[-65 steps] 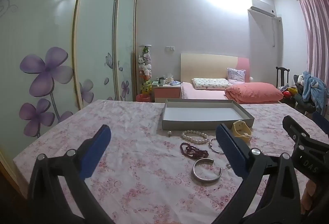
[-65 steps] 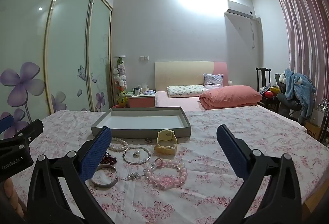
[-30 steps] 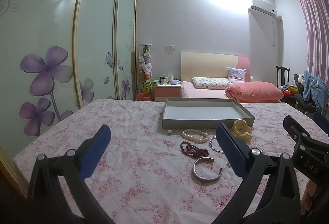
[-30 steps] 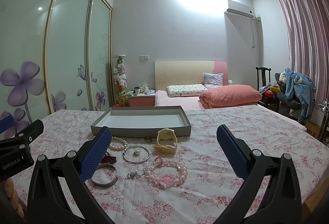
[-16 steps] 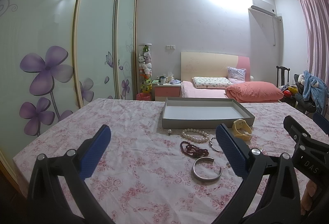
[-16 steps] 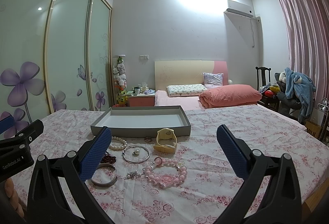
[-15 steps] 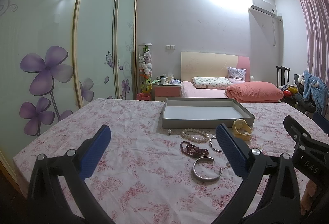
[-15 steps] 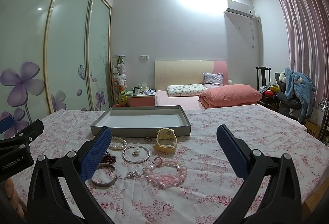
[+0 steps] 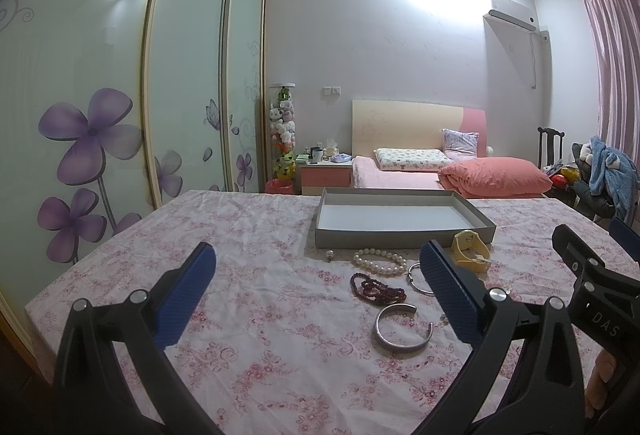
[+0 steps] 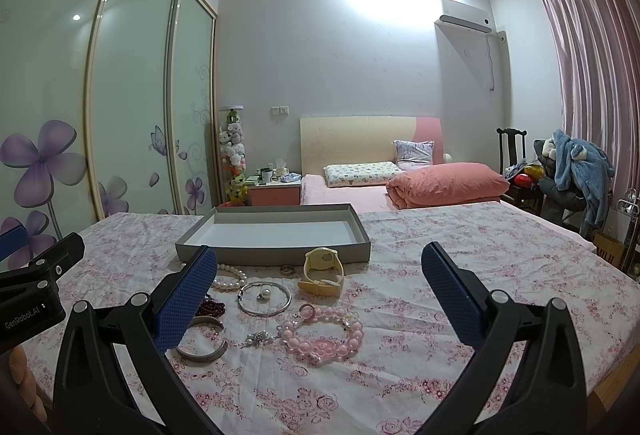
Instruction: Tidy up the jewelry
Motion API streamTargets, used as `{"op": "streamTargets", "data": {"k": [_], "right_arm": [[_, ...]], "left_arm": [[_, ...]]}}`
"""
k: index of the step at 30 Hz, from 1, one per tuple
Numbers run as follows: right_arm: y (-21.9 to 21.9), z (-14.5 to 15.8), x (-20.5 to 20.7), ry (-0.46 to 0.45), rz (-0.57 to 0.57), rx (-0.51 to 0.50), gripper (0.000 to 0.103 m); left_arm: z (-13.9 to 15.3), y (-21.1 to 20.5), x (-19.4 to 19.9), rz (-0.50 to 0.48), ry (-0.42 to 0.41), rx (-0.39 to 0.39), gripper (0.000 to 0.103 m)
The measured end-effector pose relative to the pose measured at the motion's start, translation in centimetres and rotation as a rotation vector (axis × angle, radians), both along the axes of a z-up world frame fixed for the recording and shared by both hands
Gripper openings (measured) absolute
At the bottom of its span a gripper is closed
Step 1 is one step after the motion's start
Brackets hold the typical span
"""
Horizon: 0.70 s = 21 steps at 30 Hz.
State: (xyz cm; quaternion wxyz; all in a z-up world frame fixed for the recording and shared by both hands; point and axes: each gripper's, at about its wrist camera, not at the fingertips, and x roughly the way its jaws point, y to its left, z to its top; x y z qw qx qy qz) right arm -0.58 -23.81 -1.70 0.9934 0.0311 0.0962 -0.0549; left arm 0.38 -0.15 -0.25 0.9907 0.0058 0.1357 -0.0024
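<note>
Jewelry lies loose on the flowered bench (image 10: 460, 275) just before the empty grey tray (image 10: 276, 249). From left: our left gripper (image 9: 320, 291) and right gripper (image 10: 320, 293) hover with fingers spread, holding nothing. We judge the silver cuff (image 10: 202, 345), then the pink bead bracelet (image 10: 324, 335), best pinched across one rim.

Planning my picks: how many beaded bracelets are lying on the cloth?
3: white pearl bracelet nearest the grey tray, dark red bead bracelet partly behind the right tool's finger, pink bead bracelet nearest the camera.
</note>
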Motion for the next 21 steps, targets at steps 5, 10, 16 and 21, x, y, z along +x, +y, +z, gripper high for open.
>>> {"op": "streamTargets", "data": {"k": [5,10,16,21], "right_arm": [[0.00,-0.03,0.01,0.001,0.001,0.000,0.101],[-0.03,-0.01,-0.01,0.001,0.001,0.000,0.101],[-0.04,-0.01,-0.01,0.002,0.001,0.001,0.101],[-0.04,-0.06,0.04,0.004,0.001,0.001,0.101]], "left_arm": [[0.01,0.00,0.01,0.000,0.001,0.000,0.099],[0.00,-0.01,0.05,0.000,0.002,0.000,0.099],[-0.01,-0.03,0.05,-0.001,0.002,0.000,0.099],[-0.81,-0.17,0.19,-0.002,0.005,0.001,0.099]]}}
